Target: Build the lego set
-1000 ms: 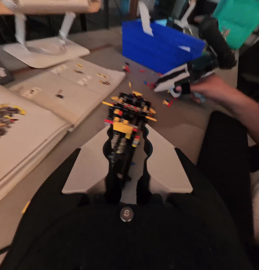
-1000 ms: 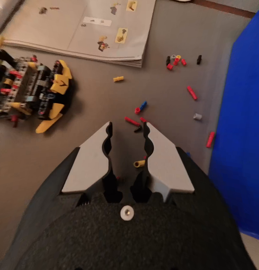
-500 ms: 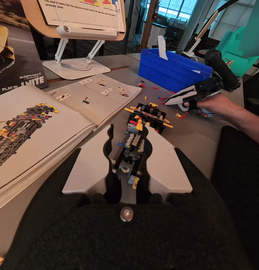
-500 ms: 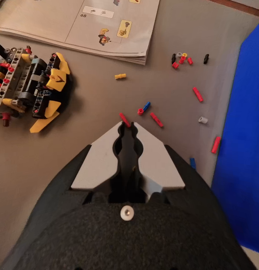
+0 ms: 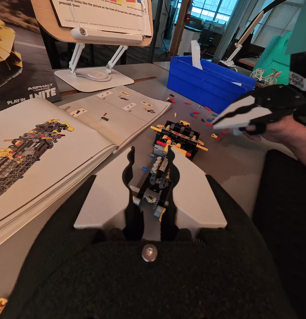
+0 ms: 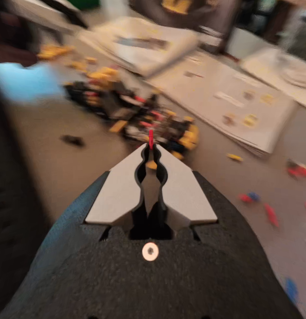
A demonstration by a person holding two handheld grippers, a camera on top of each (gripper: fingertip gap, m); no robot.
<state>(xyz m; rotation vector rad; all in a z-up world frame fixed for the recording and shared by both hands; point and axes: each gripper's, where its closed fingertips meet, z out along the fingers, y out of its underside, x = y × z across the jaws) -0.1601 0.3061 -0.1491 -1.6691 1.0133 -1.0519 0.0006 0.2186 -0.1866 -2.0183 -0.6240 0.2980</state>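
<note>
Table (image 5: 226,165) is grey, and a big open instruction book (image 5: 50,146) lies on its left side, with a blue bin (image 5: 205,84) at the back. Beside the book sits the black and yellow lego car (image 5: 176,138), half built. The left gripper (image 5: 150,151) has its two fingers apart around the car's near end. The right gripper (image 6: 150,145) is pinched together on a small red pin (image 6: 150,137). More tiny loose pieces (image 5: 195,113) lie between the car and the bin.
</note>
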